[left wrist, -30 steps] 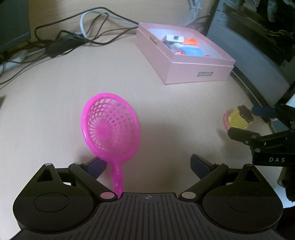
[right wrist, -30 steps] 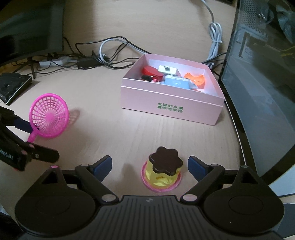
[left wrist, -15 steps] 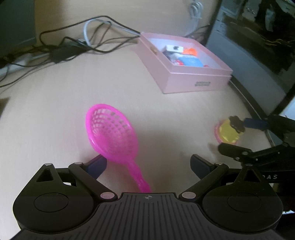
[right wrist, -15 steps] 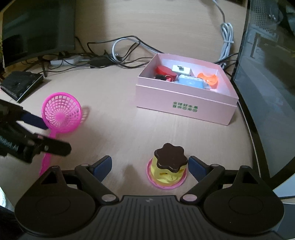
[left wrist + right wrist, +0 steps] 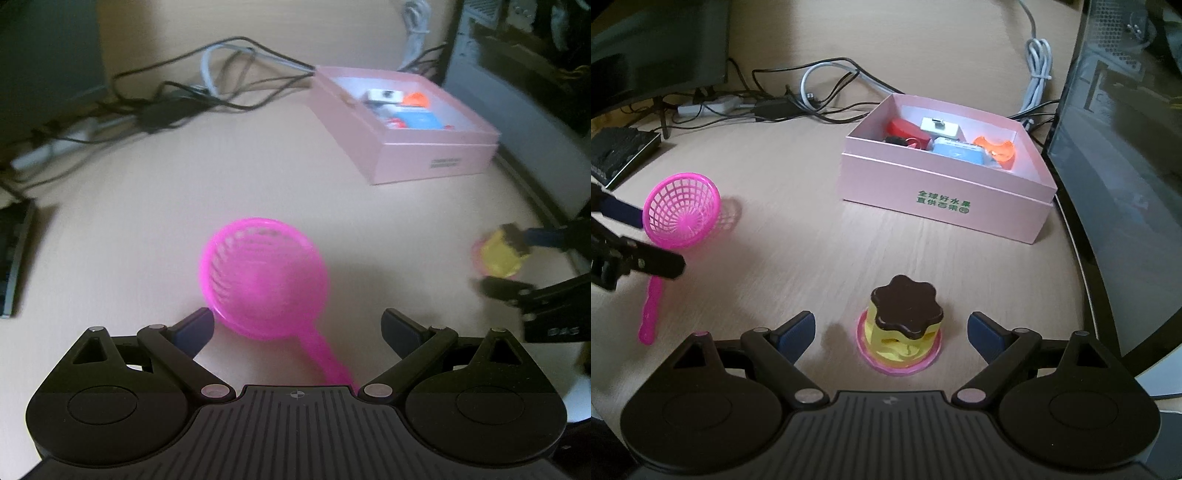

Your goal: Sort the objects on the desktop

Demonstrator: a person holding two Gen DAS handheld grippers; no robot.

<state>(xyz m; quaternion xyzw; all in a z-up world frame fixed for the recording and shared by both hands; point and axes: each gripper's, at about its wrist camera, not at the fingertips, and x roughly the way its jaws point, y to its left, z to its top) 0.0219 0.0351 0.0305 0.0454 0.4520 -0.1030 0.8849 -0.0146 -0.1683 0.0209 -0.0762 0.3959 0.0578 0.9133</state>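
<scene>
A pink plastic strainer (image 5: 264, 280) lies on the desk with its bowl between the fingers of my left gripper (image 5: 297, 328), which is open and does not press on it. Its handle (image 5: 332, 365) runs back toward the gripper body. In the right wrist view the strainer (image 5: 681, 214) sits far left, flanked by the left fingers (image 5: 657, 260). A yellow pudding toy (image 5: 901, 325) with a brown flower lid stands on a pink base between the fingers of my right gripper (image 5: 892, 328), open and clear of it. The pink box (image 5: 945, 206) holds several small items.
Tangled cables (image 5: 798, 103) and a power strip lie at the back of the desk. A dark monitor stands back left, with a flat black device (image 5: 620, 155) on the desk below it. A dark computer case (image 5: 1126, 184) walls off the right side, close to the box.
The strainer has tipped from standing on its rim to a lower tilt, and its handle has swung right. The left wrist view has tilted. Both grippers stay open.
</scene>
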